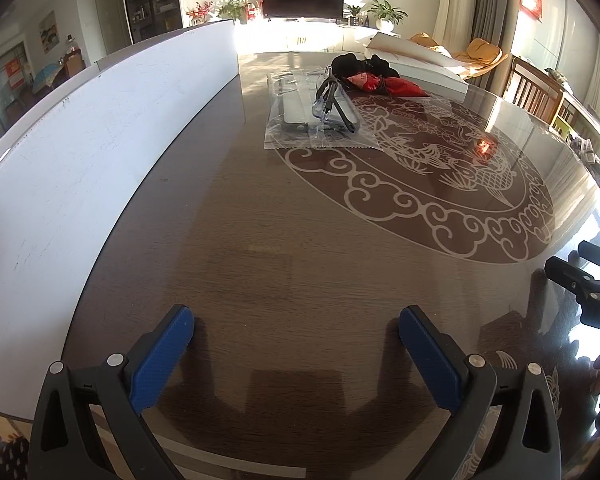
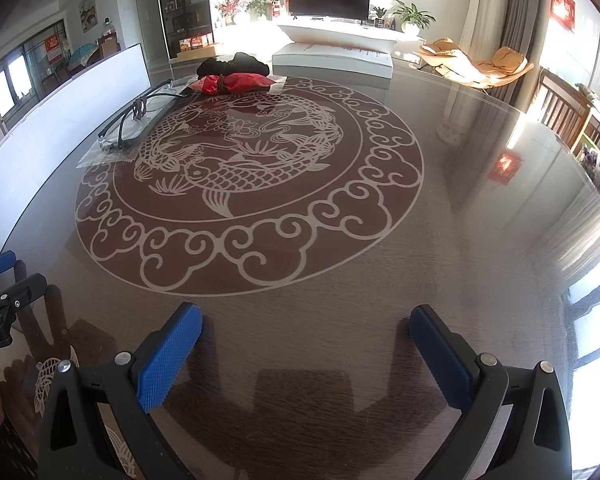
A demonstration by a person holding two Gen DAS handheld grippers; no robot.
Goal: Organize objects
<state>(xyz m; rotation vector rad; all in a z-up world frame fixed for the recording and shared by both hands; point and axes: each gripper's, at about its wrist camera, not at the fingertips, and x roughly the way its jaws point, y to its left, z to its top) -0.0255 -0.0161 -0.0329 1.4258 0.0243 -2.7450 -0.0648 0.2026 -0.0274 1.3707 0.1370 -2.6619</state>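
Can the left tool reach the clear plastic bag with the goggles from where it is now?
Probably yes: the left tool is open, and only bare table lies between it and the clear plastic bag.

Bare table [image 2: 480, 208] fills centre and lower frame. Obstacles: white board [image 1: 100, 152] along left edge; plastic bag [image 1: 312, 120], red bundle [image 2: 232, 82], white box [image 2: 332, 60] at top.
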